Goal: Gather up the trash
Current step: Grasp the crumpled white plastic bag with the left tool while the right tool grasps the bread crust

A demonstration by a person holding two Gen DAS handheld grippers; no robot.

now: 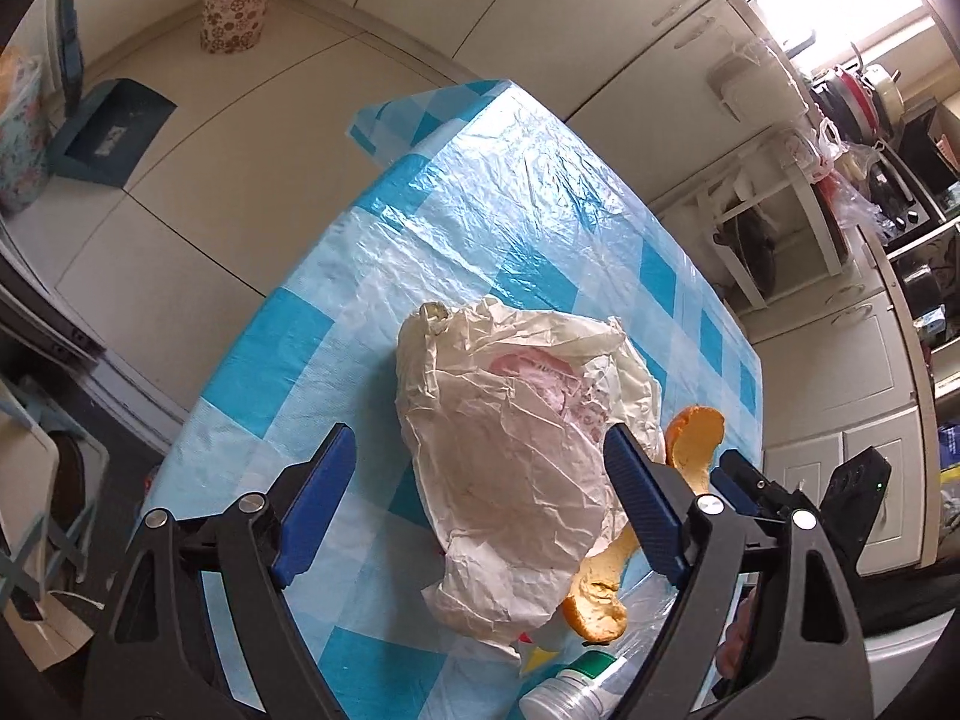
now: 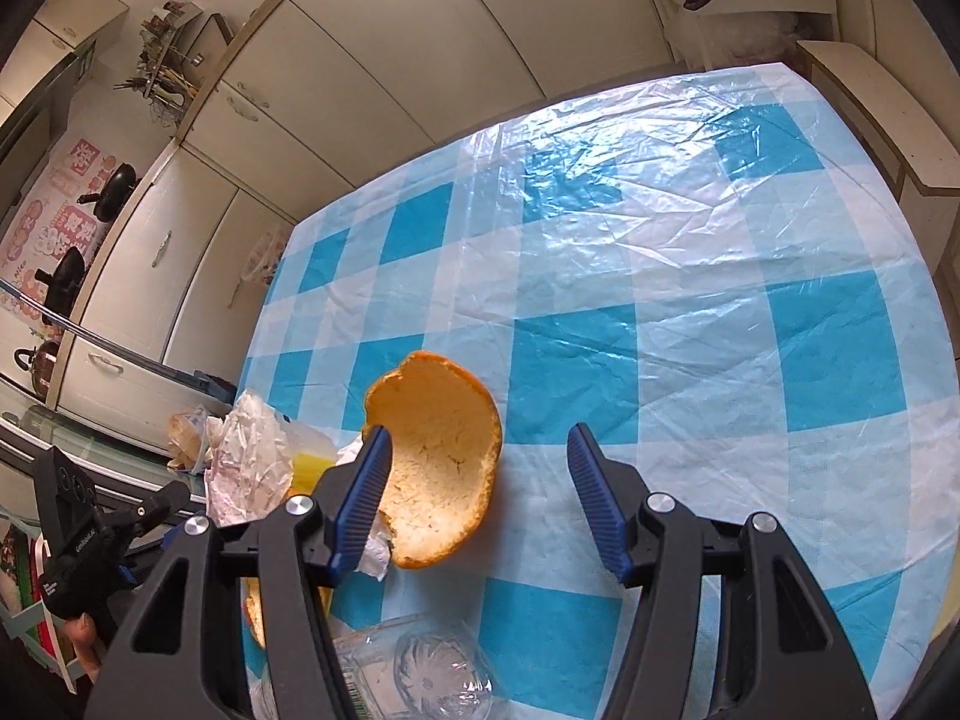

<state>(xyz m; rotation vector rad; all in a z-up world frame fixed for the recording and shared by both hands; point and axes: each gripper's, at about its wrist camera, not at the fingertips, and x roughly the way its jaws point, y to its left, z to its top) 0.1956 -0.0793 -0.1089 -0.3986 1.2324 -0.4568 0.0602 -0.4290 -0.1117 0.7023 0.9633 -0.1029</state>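
Both grippers wide open over the tabletop (image 2: 690, 300): left gripper (image 1: 474, 504) straddles the crumpled bag (image 1: 516, 456), right gripper (image 2: 480, 498) beside the orange peel (image 2: 438, 462).

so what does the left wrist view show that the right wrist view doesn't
Only the left wrist view shows the patterned waste bin on the floor, the blue dustpan, and a white-capped bottle at the near edge.

Only the right wrist view shows the large cupped orange peel lying between the open right hand-held gripper fingers, plus a clear plastic bottle.

Both show the blue checked tablecloth and the crumpled white bag, which sits between the open left hand-held gripper fingers.
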